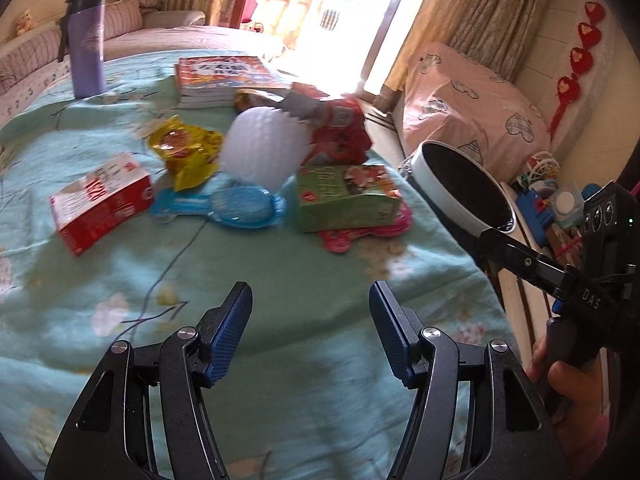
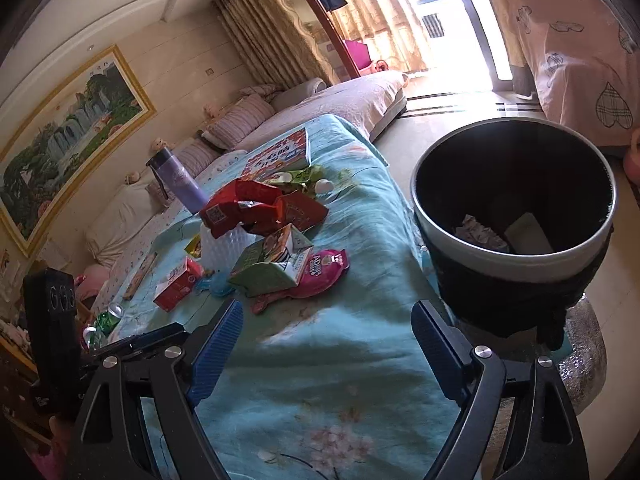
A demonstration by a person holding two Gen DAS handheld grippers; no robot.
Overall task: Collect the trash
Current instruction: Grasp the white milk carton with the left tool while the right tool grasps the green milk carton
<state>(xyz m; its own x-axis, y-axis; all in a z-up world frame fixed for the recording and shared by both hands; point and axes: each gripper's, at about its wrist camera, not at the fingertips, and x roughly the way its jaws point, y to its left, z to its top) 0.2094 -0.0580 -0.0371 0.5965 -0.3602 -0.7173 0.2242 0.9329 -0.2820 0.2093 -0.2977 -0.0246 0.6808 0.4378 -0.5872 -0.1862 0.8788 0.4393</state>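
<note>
Trash lies on a teal cloth-covered table (image 1: 280,288): a red-and-white carton (image 1: 102,202), a yellow wrapper (image 1: 186,152), a white foam net (image 1: 264,146), a blue plastic blister (image 1: 228,208), a red wrapper (image 1: 340,128), a green carton (image 1: 346,196) on a pink wrapper (image 1: 352,236). The green carton (image 2: 272,260) and pink wrapper (image 2: 320,272) also show in the right wrist view. A black bin (image 2: 516,216) with a pale rim stands right of the table, holding some scraps. My left gripper (image 1: 310,336) is open and empty over the near cloth. My right gripper (image 2: 326,346) is open and empty between table and bin.
A purple bottle (image 1: 86,46) and a stack of books (image 1: 224,76) stand at the table's far side. A sofa (image 2: 304,108) lies beyond. A pink-covered object (image 1: 468,112) and toys (image 1: 548,196) sit to the right. A green can (image 2: 106,316) lies at the table's left.
</note>
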